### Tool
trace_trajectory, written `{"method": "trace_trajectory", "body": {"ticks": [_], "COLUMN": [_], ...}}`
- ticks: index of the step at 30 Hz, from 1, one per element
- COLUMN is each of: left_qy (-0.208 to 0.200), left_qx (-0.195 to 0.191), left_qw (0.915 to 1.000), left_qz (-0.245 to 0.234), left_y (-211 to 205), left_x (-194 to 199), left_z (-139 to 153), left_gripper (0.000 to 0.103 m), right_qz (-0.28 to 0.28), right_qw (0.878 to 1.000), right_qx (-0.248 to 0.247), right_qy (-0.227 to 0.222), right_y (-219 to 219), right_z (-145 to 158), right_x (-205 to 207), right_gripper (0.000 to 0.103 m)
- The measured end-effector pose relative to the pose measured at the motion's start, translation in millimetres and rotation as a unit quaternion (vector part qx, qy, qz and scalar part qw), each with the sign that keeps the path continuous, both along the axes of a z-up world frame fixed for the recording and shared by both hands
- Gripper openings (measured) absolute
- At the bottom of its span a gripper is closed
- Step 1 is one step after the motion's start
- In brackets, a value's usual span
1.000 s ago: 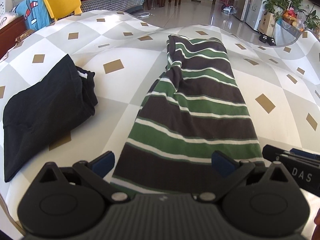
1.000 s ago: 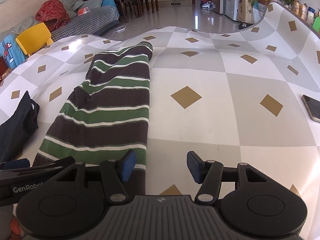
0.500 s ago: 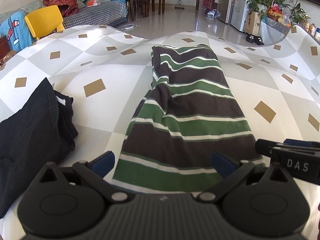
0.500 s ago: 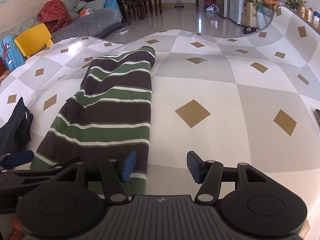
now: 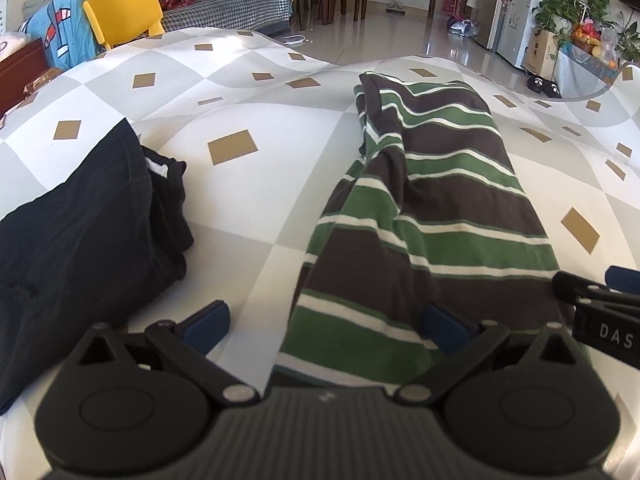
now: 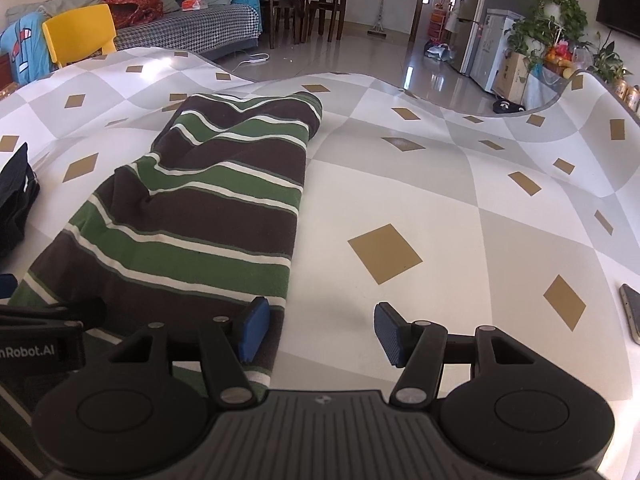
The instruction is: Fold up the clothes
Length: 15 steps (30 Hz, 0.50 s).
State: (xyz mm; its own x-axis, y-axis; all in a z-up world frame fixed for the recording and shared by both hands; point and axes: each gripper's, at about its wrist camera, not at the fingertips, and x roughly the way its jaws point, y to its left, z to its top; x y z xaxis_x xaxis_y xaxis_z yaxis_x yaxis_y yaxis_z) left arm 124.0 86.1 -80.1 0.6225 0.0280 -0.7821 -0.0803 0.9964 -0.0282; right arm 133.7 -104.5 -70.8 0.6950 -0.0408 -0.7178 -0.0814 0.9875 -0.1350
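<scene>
Both tools [image 5: 326, 322] [image 6: 318, 330] wide apart, low.

**What I cannot see from here**

My own gripper bodies cover the striped garment's [image 5: 424, 216] near hem. The black garment [image 5: 80, 232] runs off the left edge. A phone [image 6: 632, 312] at the table's right edge is cropped.

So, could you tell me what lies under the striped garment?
The striped garment lies folded lengthwise on the checked tablecloth, which shows all round it. Whatever sits directly beneath is covered.

Brown-green-white striped shirt [image 5: 432, 216], black garment [image 5: 80, 224], grey-white checked cloth [image 6: 460, 208].
</scene>
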Motion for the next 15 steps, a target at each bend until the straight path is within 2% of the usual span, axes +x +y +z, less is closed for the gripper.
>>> {"method": "trace_trajectory", "body": {"ticks": [8, 15], "left_qy": [0.018, 0.014], "left_qx": [0.000, -0.020], "left_qw": [0.9991, 0.9976], "left_qz": [0.040, 0.065], "left_y": [11, 13], "left_x": [-4, 4], "left_z": [2, 9], "left_gripper": [0.103, 0.103], "right_qz": [-0.033, -0.049], "right_qw": [0.999, 0.998], "right_qx": [-0.020, 0.036], "right_qy": [0.003, -0.007], "right_y": [-11, -26], "right_z": [0, 11], "right_x": [-5, -5], "right_gripper": [0.059, 0.055]}}
